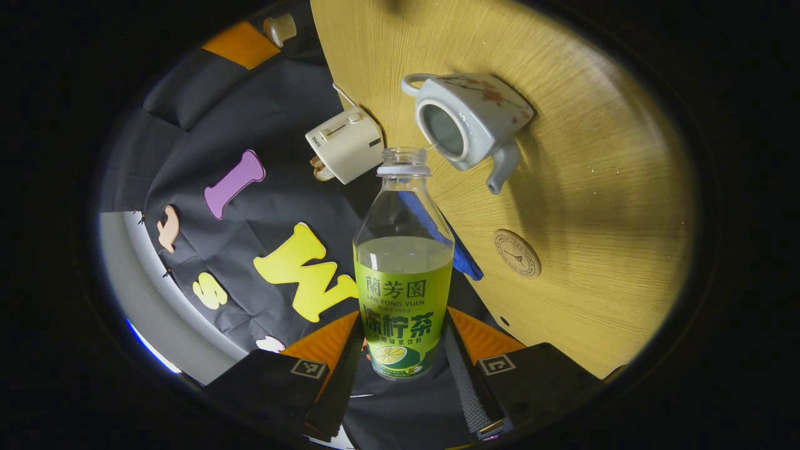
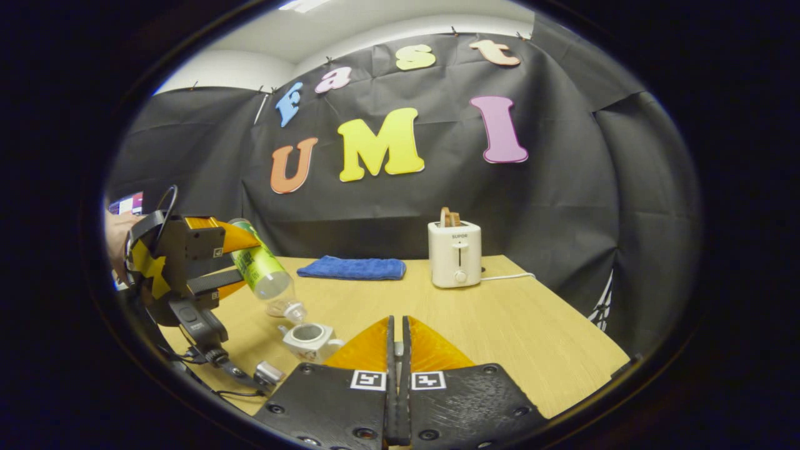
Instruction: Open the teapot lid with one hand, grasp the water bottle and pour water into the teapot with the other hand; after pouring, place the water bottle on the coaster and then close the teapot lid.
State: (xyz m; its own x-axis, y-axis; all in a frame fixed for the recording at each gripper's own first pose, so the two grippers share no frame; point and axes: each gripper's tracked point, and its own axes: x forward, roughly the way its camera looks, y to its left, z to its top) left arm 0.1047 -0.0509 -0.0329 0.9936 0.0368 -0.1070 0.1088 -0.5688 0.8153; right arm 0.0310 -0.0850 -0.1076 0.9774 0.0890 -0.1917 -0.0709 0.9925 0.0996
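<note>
Your left gripper (image 1: pixel 403 350) clamps the bottle (image 1: pixel 403 275) by its labelled lower body, a finger pressed on either side. In the right gripper view the bottle (image 2: pixel 262 269) is tipped neck-down, its open mouth just above the teapot (image 2: pixel 307 339). Liquid fills roughly the lower half of the bottle. The teapot (image 1: pixel 469 119) stands on the table (image 1: pixel 594 187) with its lid off and its opening bare. The coaster (image 1: pixel 517 253) lies on the table near the teapot, apart from it, with nothing on it. Your right gripper (image 2: pixel 397 350) has its fingers closed together, and I cannot tell whether anything sits between them. A toaster (image 2: pixel 455 253) and a blue cloth (image 2: pixel 352 267) sit at the table's far edge.
</note>
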